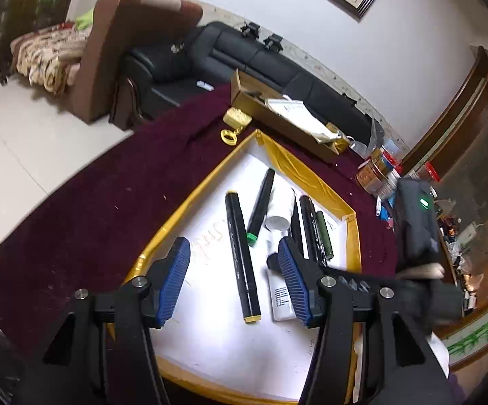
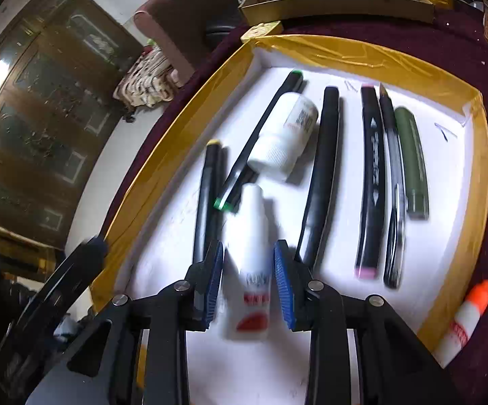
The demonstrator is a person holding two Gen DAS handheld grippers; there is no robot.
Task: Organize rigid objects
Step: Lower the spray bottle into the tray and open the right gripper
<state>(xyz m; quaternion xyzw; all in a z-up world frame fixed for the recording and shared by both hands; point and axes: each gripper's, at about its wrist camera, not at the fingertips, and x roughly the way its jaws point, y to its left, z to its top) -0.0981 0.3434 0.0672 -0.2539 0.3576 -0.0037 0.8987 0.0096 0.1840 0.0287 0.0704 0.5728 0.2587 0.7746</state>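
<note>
Progress looks well advanced, to my eye: most of the rigid things already lie inside the gold-edged tray (image 2: 372, 54) on the maroon-covered counter (image 1: 85, 209).

Counting from the right wrist view, there are six pens and markers lying roughly side by side: a yellow-capped marker (image 2: 207, 195), a green-capped marker (image 2: 261, 141), a plain black one (image 2: 321, 175), a pink-capped marker (image 2: 372, 182), a slim black pen (image 2: 392, 195) and an olive-green pen (image 2: 412, 162). Two white bottles are in the tray: a squat bottle (image 2: 286, 135) resting against the green-capped marker, and a slim red-labelled bottle (image 2: 252, 270).

The right tool (image 2: 249, 283) straddles that slim bottle, jaws narrow but seemingly not yet touching it. The left tool (image 1: 234, 280) hangs wide apart over the yellow-capped marker, holding nothing.

One orange-capped bottle (image 2: 463, 324) lies outside, just beside the tray's edge; that seems to be what is left.
</note>
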